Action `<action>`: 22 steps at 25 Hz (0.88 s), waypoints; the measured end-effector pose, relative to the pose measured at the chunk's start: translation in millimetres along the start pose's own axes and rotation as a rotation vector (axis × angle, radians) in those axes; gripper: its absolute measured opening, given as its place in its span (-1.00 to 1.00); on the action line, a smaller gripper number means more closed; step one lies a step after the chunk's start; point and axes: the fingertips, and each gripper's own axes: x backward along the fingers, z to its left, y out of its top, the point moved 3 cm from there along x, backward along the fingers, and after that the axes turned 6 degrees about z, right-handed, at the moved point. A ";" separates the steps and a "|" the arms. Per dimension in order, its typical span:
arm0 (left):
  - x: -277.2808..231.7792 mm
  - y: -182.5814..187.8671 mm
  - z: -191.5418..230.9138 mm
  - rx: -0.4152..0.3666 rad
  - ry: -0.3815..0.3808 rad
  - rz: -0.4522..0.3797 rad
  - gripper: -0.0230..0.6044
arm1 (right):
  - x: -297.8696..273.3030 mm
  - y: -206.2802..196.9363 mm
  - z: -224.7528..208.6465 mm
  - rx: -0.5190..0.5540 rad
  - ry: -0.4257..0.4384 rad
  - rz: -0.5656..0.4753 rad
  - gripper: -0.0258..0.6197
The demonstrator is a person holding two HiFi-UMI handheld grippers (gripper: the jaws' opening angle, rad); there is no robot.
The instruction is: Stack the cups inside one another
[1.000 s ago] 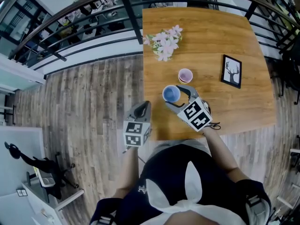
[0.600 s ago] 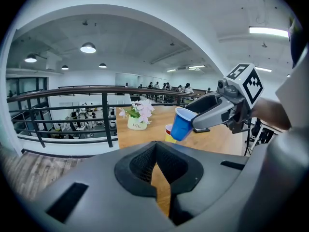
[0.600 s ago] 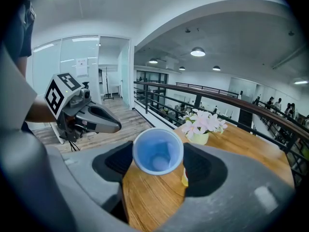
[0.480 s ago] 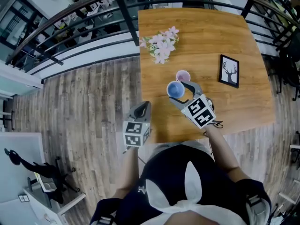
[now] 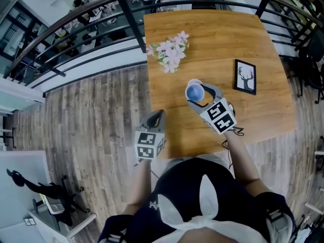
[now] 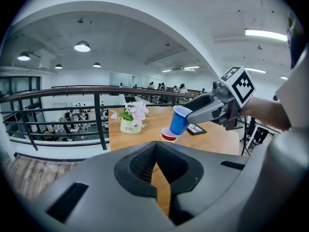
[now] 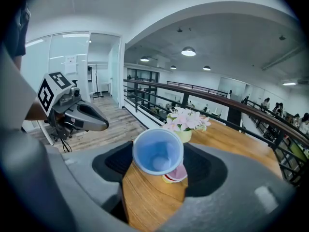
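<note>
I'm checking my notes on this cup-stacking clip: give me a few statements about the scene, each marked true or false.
1. The right tool grips the blue cup. True.
2. The picture frame is on the table, right of the cups in the head view. True.
3. The blue cup stands on the table. False: it is held tilted above it.
4. The left tool holds the red cup. False: it is empty; the red cup sits on the table.

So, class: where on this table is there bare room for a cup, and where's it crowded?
Bare: the table between flowers and near edge; far corner beyond picture frame. Crowded: middle, blue cup over red cup.
</note>
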 end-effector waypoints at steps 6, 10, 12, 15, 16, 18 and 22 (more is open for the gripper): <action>-9.0 0.2 0.8 0.002 -0.012 0.014 -0.87 | -2.9 2.0 -22.0 -0.006 -0.034 -0.004 0.08; -16.0 -1.3 2.5 0.006 -0.020 0.024 -0.87 | -9.4 1.1 -36.8 -0.003 -0.058 -0.010 0.08; -18.9 -1.4 3.4 0.008 -0.022 0.027 -0.87 | -11.2 2.7 -42.2 -0.005 -0.066 -0.016 0.08; -21.5 -0.4 4.1 0.009 -0.027 0.034 -0.87 | -12.6 3.7 -46.7 -0.011 -0.068 -0.014 0.08; -22.1 -0.2 4.4 0.009 -0.028 0.038 -0.87 | -13.0 3.9 -47.9 -0.013 -0.070 -0.013 0.08; -23.6 0.2 5.1 0.011 -0.029 0.041 -0.87 | -14.0 4.0 -50.6 -0.019 -0.074 -0.014 0.08; -28.7 1.2 7.1 0.013 -0.033 0.044 -0.87 | -18.5 0.8 -54.6 -0.028 -0.075 -0.003 0.08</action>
